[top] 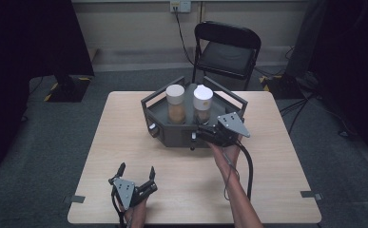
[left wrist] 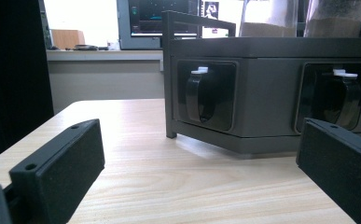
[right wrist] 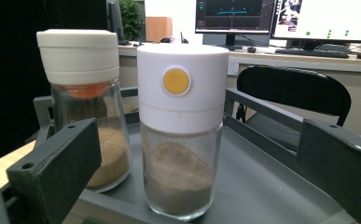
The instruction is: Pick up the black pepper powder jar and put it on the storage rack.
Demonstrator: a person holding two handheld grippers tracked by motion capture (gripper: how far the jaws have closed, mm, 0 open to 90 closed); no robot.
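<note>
The right claw (top: 195, 136), jaws spread, faces the upright yellow-dot jar (right wrist: 180, 126) in the grey tray (top: 172, 135), dead ahead. The left claw (top: 136, 171), likewise released, hovers at the surface's (top: 124, 142) near edge, farther off.

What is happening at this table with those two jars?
A person sits at a wooden table holding a tool in each hand. The right tool is open and lined up on the jar with the yellow dot, which stands beside a second jar in a dark grey tray. It is not gripped yet. The left tool, also open, waits near the table's front edge, away from the tray.
</note>
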